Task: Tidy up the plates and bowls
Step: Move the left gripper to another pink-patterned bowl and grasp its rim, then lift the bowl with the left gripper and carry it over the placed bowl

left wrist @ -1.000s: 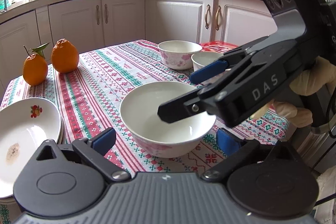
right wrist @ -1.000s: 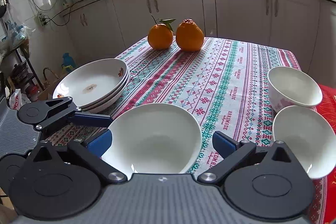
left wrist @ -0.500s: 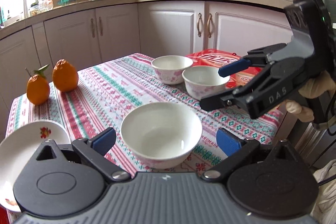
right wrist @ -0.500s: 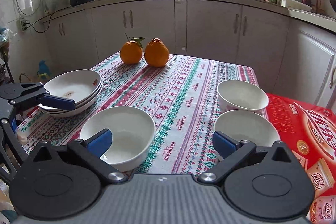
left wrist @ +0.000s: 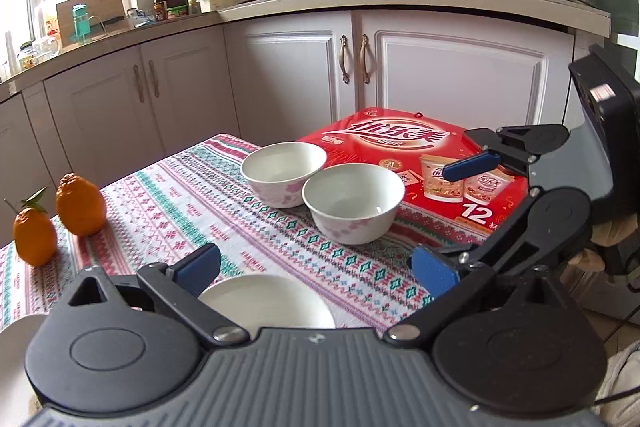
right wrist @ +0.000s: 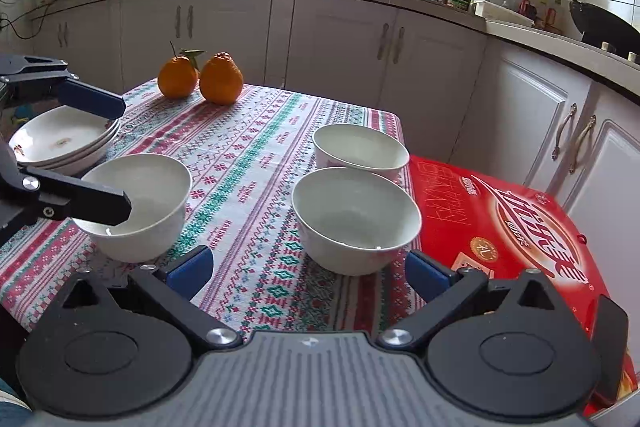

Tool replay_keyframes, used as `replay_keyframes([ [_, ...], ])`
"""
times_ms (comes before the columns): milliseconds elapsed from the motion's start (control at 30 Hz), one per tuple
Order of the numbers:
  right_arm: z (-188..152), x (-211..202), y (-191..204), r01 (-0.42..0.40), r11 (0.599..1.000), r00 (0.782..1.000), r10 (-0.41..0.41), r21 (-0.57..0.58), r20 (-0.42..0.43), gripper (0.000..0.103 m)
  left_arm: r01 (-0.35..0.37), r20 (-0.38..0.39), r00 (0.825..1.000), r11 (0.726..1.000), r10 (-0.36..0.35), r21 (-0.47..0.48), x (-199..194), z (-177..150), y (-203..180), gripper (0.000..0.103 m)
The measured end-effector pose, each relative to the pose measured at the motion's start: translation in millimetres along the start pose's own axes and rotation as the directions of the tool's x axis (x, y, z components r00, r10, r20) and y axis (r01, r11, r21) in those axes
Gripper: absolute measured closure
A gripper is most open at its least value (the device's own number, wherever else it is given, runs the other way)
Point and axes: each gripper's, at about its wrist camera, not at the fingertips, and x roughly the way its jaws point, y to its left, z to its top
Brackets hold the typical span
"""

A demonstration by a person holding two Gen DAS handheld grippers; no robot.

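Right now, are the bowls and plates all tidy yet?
Partly. The plates already sit stacked. Three bowls stand apart: one near the plates, two by the red box. The left gripper and right gripper are open, holding nothing.

Red box (left wrist: 404,147) reads "12"; tablecloth (right wrist: 256,163) "HANDMADE".

glossy white glazed bowls (right wrist: 355,219) and plates (right wrist: 64,139) catch soft highlights. the tablecloth (right wrist: 256,163) looks like woven cloth, matt, with a printed or knitted pattern. the red box (right wrist: 516,223) is shiny printed cardboard. the oranges (right wrist: 221,79) have rough, dimpled skin. the grippers' bodies look like matt black plastic with ribbed grey housing, small metal screws and smooth blue pads (right wrist: 188,271).
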Motion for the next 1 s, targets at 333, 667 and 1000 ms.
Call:
replay_keyframes([
  [333,-9.9,15.9,-18.4,0.009,1.000,1.000,-0.009,-0.006,0.000,0.000,0.022,-0.062,0.998,0.999,-0.024,-0.036,50.1,25.4,-1.7,0.001],
  [667,-9.6,40.8,-37.7,-0.042,0.999,0.999,0.042,-0.009,-0.005,0.000,0.069,-0.140,0.987,0.995,-0.079,-0.074,102.0,48.0,2.6,0.002],
  [1000,-4.9,63.7,-50.0,-0.101,0.995,0.995,0.100,-0.022,-0.012,0.001,0.104,-0.222,0.967,0.987,-0.129,-0.121,148.6,56.8,11.5,0.008],
])
